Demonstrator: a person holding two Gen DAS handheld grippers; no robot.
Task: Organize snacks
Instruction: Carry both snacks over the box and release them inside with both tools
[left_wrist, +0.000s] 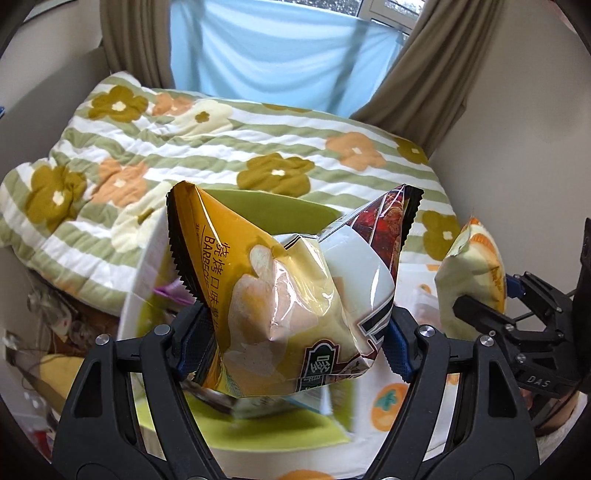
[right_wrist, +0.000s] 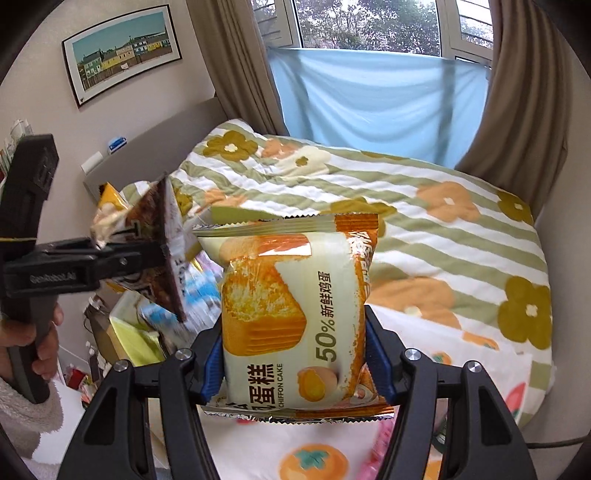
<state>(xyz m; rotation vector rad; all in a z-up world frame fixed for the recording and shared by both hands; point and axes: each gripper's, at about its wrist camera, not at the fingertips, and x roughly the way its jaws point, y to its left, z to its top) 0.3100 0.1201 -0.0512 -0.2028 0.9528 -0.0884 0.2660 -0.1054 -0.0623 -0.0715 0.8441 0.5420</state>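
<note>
My left gripper (left_wrist: 295, 334) is shut on a yellow barbecue chips bag (left_wrist: 280, 280), whose crumpled middle is squeezed between the blue pads, held in the air. Under it sits a white box with a green lining (left_wrist: 147, 266) holding several snack packs, blurred. My right gripper (right_wrist: 295, 354) is shut on a chiffon cake pack (right_wrist: 295, 314), upright between its blue pads. In the left wrist view the right gripper (left_wrist: 495, 295) and cake pack (left_wrist: 472, 266) hang at the right. In the right wrist view the left gripper (right_wrist: 147, 254) with the chips bag (right_wrist: 162, 236) is at the left, above the box (right_wrist: 129, 328).
A bed with a striped flower quilt (left_wrist: 221, 147) fills the space behind. A white cloth with orange fruit prints (left_wrist: 391, 406) lies in front. A hand (right_wrist: 40, 343) holds the left gripper's handle. Clutter (left_wrist: 48, 325) sits low on the left; curtains (right_wrist: 524, 92) and a blue cloth (right_wrist: 369, 103) hang at the window.
</note>
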